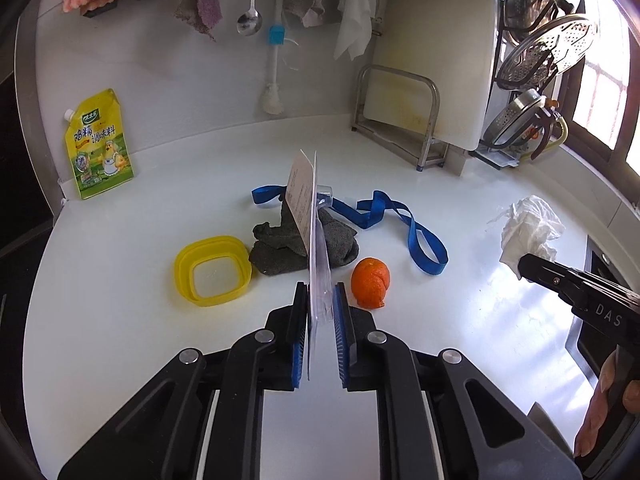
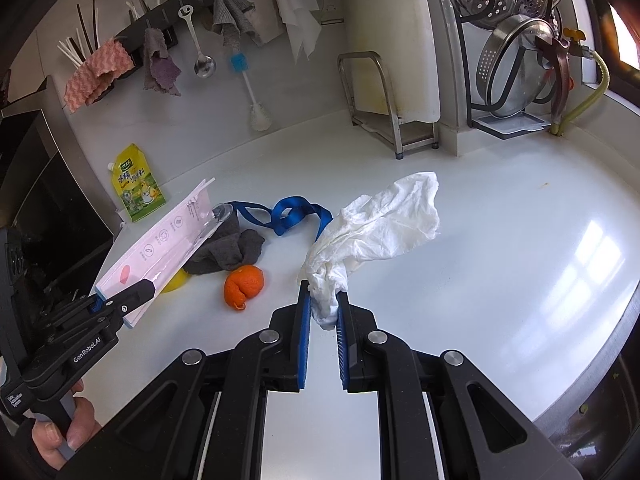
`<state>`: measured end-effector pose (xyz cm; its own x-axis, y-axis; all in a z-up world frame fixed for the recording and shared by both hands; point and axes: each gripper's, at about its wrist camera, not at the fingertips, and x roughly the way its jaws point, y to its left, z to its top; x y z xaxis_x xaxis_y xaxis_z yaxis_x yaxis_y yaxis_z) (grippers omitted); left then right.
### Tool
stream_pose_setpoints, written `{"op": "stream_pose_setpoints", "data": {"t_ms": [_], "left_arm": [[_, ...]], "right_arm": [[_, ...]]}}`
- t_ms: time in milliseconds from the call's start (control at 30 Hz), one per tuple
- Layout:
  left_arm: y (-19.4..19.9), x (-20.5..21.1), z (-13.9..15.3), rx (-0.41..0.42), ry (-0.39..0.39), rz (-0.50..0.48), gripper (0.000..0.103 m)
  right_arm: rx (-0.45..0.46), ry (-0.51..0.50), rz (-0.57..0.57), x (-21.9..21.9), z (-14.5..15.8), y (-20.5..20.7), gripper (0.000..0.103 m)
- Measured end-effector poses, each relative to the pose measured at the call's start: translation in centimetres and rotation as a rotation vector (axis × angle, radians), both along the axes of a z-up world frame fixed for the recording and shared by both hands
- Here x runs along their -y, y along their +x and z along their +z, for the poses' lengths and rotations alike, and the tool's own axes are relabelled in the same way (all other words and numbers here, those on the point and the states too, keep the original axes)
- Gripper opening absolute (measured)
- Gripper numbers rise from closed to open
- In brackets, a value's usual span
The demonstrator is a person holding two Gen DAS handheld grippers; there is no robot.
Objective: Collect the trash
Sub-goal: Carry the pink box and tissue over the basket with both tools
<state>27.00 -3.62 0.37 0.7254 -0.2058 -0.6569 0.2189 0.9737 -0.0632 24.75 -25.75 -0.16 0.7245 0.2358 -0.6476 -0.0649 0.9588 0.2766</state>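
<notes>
My left gripper (image 1: 320,294) is shut on a flat clear-and-pink plastic package (image 1: 310,216), held edge-on above the counter; from the right wrist view the same package (image 2: 160,248) slants up from that gripper (image 2: 138,290). My right gripper (image 2: 323,300) is shut on a crumpled white tissue (image 2: 380,224), lifted off the white counter; that tissue (image 1: 528,228) also appears at the right of the left wrist view. An orange peel (image 1: 371,282) (image 2: 242,284) lies on the counter, beside a grey rag (image 1: 288,248) and a blue ribbon (image 1: 400,216).
A yellow square lid (image 1: 212,270) lies left of the rag. A yellow seasoning pouch (image 1: 99,146) leans on the back wall. A metal board rack (image 1: 400,116) and a rack of steel strainers (image 1: 548,48) stand at the back right. Cloths and utensils hang on the wall.
</notes>
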Motion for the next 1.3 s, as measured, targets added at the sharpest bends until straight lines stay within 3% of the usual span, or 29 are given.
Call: {"op": "stream_pose_setpoints", "data": {"t_ms": [800, 1300], "left_arm": [[-9.5, -1.0, 2.0, 0.087, 0.024, -0.031, 0.013], [-16.2, -1.1, 3.4, 0.113, -0.002, -0.076, 0.013]], "right_arm": [[0.01, 0.018, -0.041, -2.3, -0.2, -9.5, 0.011], [0.031, 0.01, -0.054, -4.0, 0.3, -16.4, 0.011]]}}
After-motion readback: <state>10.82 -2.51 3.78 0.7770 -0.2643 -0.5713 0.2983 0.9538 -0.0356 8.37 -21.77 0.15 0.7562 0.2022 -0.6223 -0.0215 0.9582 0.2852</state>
